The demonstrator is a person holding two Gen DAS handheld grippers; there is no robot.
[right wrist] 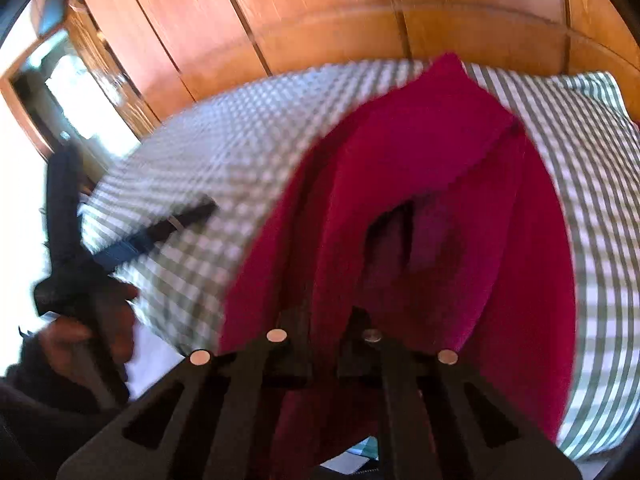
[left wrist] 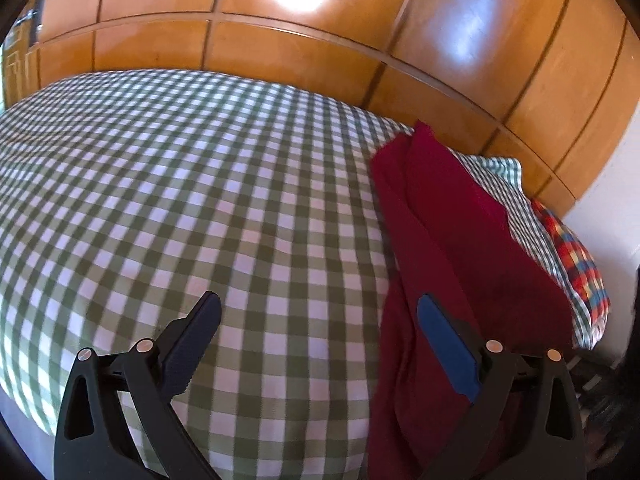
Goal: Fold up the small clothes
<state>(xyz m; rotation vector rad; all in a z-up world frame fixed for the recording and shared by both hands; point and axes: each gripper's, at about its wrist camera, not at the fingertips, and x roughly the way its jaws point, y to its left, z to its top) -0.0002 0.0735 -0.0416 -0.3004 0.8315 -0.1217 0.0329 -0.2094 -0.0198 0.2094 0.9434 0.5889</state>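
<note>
Right tool [right wrist: 325,316] pinching red garment [right wrist: 420,168].

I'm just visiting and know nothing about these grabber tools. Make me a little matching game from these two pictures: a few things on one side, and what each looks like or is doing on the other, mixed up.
Things:
1. red garment
2. bedspread
3. left gripper
4. right gripper
5. wardrobe

Descriptions:
A. glossy brown wood behind the bed
B. jaws wide open, nothing between them
C. green and white checks
D. draped over the bed's edge
E. jaws closed on cloth

Pairs: 1-D, 2-C, 3-B, 4-E, 5-A
</note>
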